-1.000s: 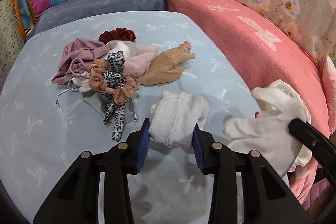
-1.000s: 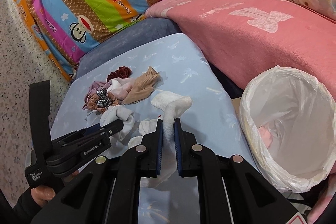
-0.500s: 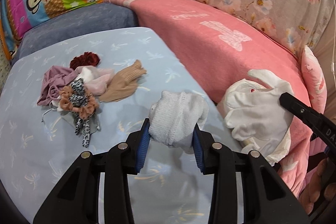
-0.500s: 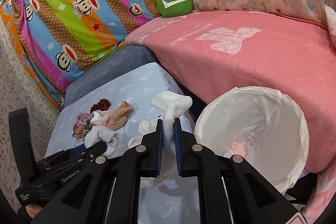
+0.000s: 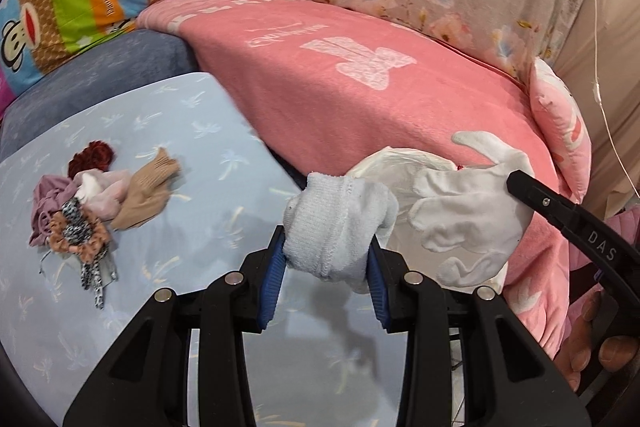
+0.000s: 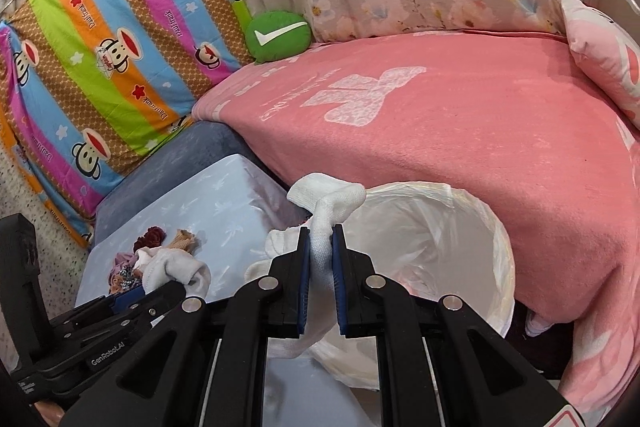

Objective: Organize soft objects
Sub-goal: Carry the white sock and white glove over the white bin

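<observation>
Both views have swung away from the heap of small clothes on the light blue table toward the pink bed and the lined bin, and both claws have kept their grip through the swing.

From the left wrist, the left gripper point(image 5: 326, 281) pinches a bunched white sock point(image 5: 336, 223) between its blue pads, the jaws partly spread around the wad. The heap of soft things point(image 5: 94, 203) now lies far left on the blue table cover point(image 5: 192, 195), smaller than a second ago; its tangled pieces are hard to tell apart beyond a tan sock point(image 5: 146, 193) and a dark red scrunchie point(image 5: 91, 157). A white glove point(image 5: 466, 217) hangs at the right, hiding most of the white bag rim point(image 5: 394, 159) behind it. The right gripper's black body cuts in at the right edge, with fingers of a hand point(image 5: 592, 343) partly cut off below it.

From the right wrist, the right gripper point(image 6: 320, 281) has its jaws pressed nearly together on a thin fold of the white glove point(image 6: 328, 211), whose lower part hangs out of sight behind the jaws. It now sits at the near rim of the lined bin point(image 6: 472, 227), which fills more of the view than before; the bin's bottom is too pale to read. The left gripper point(image 6: 160, 297) shows at lower left with its white sock point(image 6: 176, 269), which covers part of the heap point(image 6: 138, 253).
</observation>
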